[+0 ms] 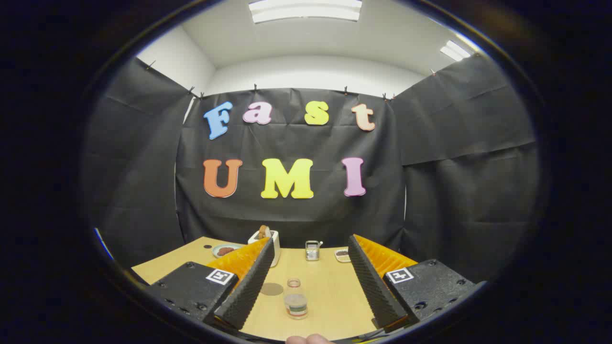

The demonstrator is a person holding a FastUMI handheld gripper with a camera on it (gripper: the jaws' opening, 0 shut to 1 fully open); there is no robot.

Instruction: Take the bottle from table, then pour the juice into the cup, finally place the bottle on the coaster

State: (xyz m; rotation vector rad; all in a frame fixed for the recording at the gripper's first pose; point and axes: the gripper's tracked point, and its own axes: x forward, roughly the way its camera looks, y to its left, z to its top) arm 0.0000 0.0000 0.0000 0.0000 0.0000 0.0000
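Your gripper [311, 270] hangs above the table, its two fingers spread wide and holding nothing. Each finger mount carries one square printed marker, two in all. Between the fingers, low on the wooden table [330, 296], stands one small clear bottle [296, 300], uncapped, with a banded label too small to read. A round coaster [271, 288] lies just beside it, near your left finger. Beyond the fingertips sit one white cup [273, 239], one plate [223, 250], one small metal rack [312, 250] and one little dish [342, 255]. Black cloth walls the booth; two ceiling lights [306, 9] glow overhead.
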